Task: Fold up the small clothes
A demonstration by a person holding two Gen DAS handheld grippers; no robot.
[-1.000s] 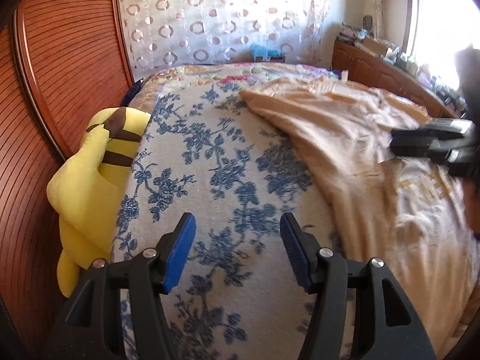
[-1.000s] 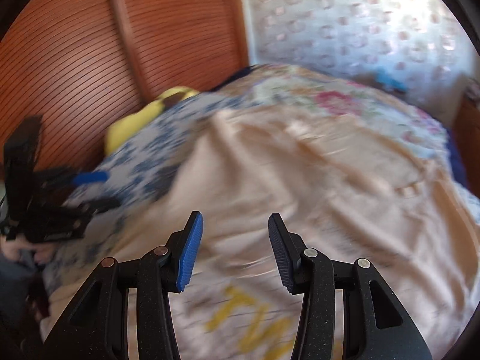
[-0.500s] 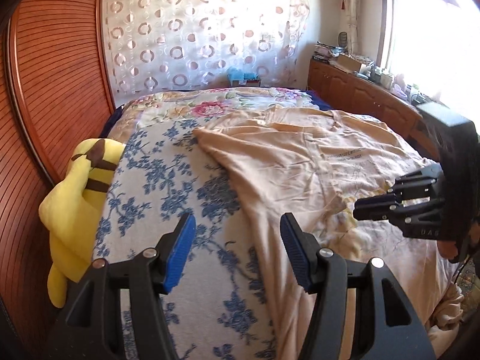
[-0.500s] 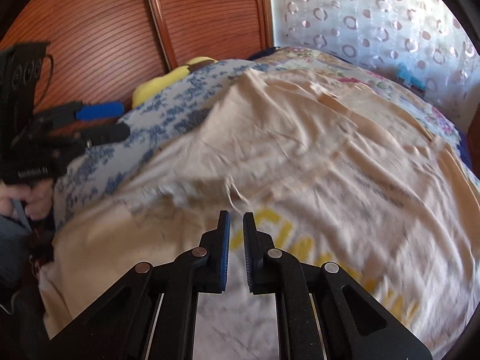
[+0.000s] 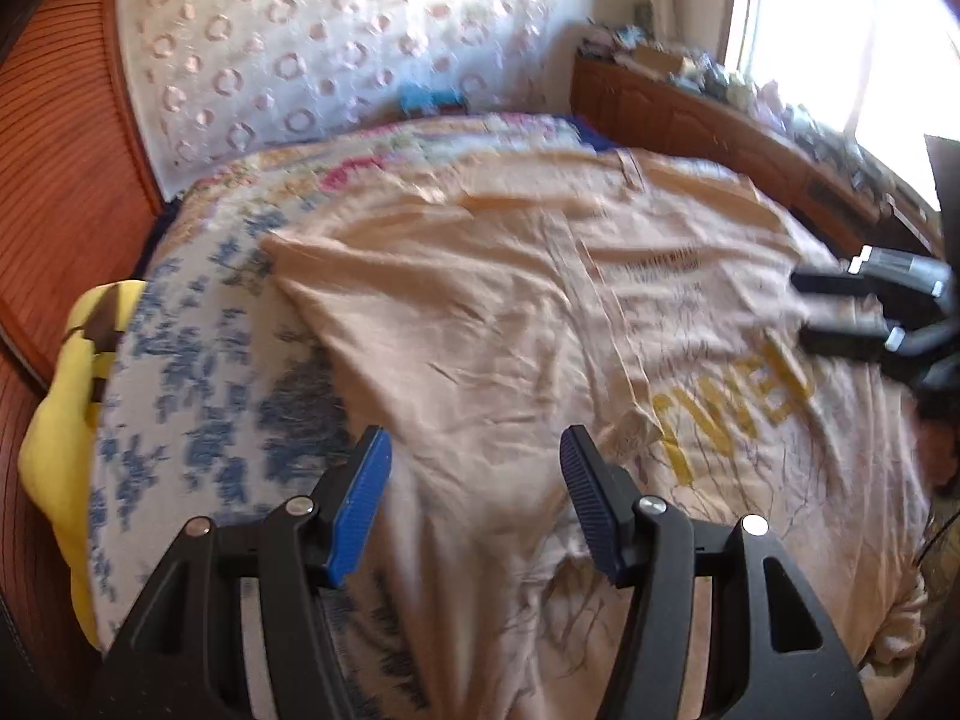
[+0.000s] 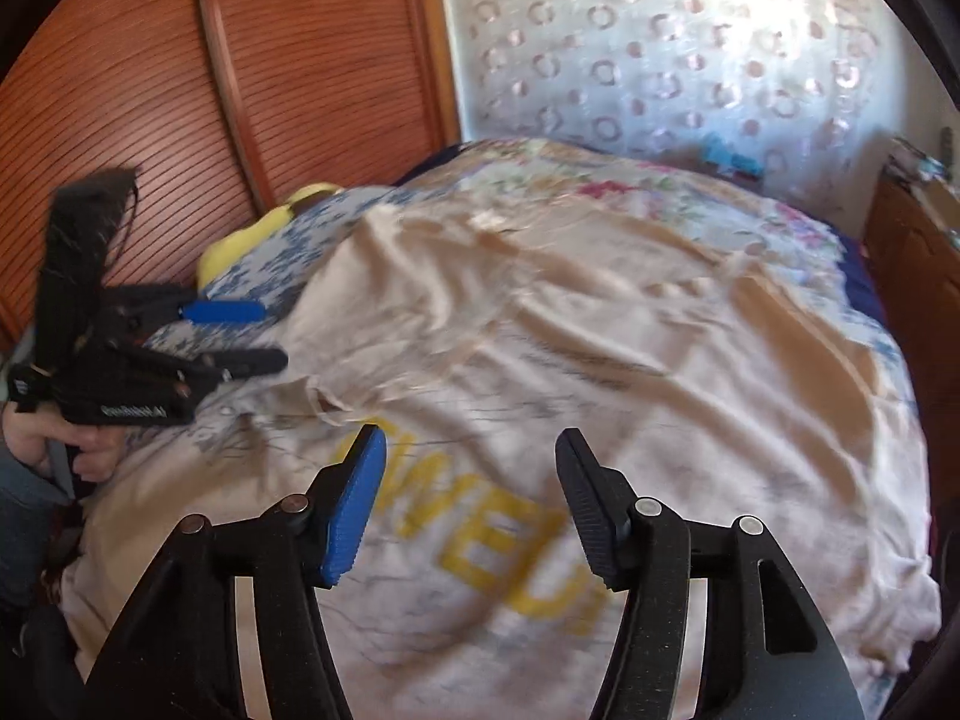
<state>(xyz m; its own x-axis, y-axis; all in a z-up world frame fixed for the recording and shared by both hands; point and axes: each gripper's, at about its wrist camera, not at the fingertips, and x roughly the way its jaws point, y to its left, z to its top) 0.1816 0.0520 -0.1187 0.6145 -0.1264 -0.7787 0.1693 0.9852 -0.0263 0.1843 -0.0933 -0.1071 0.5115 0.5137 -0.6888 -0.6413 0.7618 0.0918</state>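
Peach shirt — both tools agape

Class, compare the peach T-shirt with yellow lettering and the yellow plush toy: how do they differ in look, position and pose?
The peach T-shirt with yellow lettering lies spread flat and wrinkled across the bed's middle; the yellow plush toy sits bunched at the bed's left edge, against the wooden wall. The shirt is thin pale cloth with printed letters; the toy is stuffed, bright yellow with brown stripes. Both are soft, and neither is gripped.

We see a bed with a blue-flowered cover. A yellow plush toy lies against the bed's edge, beside the wooden wardrobe. A spotted curtain hangs behind the bed.
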